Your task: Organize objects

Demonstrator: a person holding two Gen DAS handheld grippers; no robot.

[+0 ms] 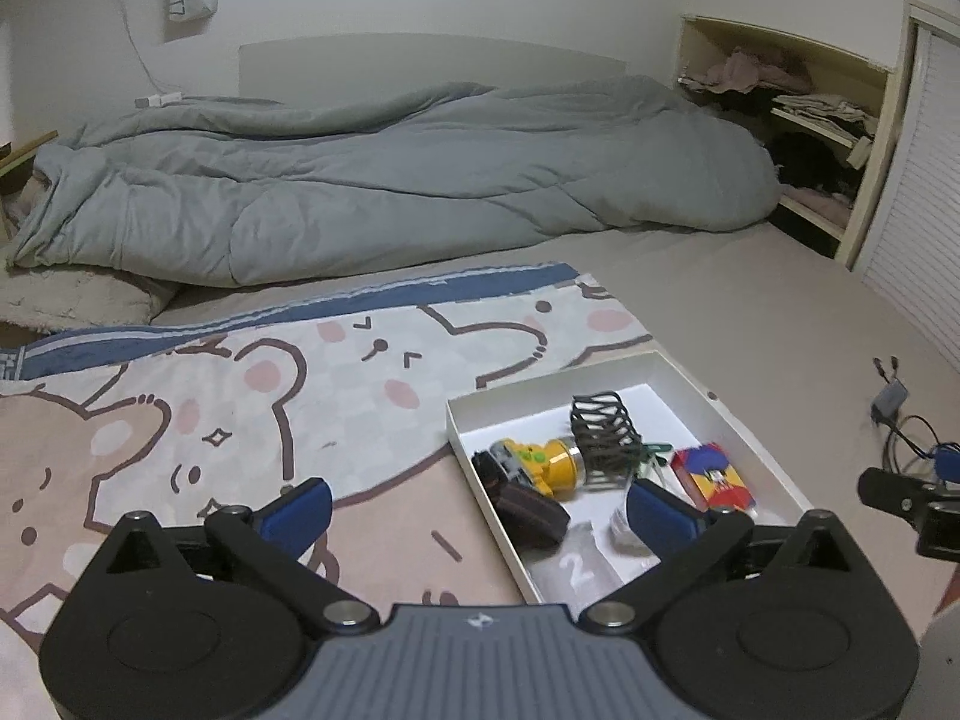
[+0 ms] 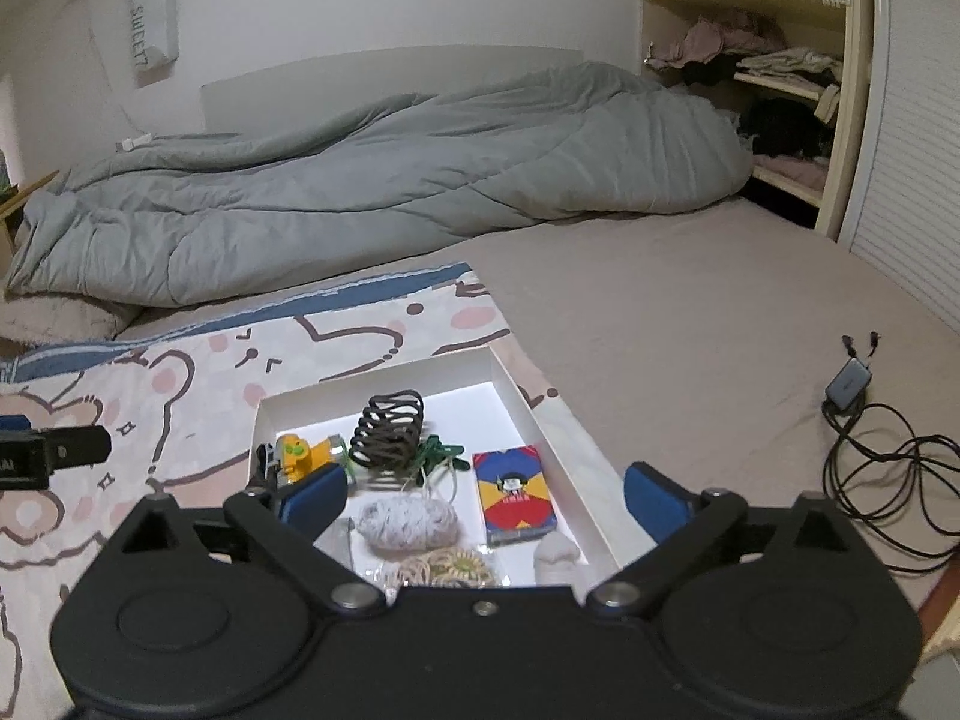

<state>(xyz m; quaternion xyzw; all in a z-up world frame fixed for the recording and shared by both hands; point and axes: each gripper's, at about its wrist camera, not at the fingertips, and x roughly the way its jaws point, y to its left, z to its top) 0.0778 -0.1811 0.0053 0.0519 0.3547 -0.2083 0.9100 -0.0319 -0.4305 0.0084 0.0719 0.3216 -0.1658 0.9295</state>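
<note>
Landmark: box [image 2: 528, 414]. It lies on the mat [image 2: 198, 396], at the mat's right edge, on the bed [image 2: 660, 312].

In the box: coil [image 2: 387, 429] at the far middle; toy [image 2: 303, 453] left of the coil; clips [image 2: 441, 456] just right of the coil; cards [image 2: 516, 495] at the right wall; yarn [image 2: 408, 522] nearer than the coil, left of the cards; rubber bands [image 2: 444, 567] nearer still.

Behind the box: duvet [image 2: 390, 180] across the bed. Shelf [image 2: 780, 90] behind and right of the box. Cable [image 2: 882, 468] right of the box, well apart from it.
</note>
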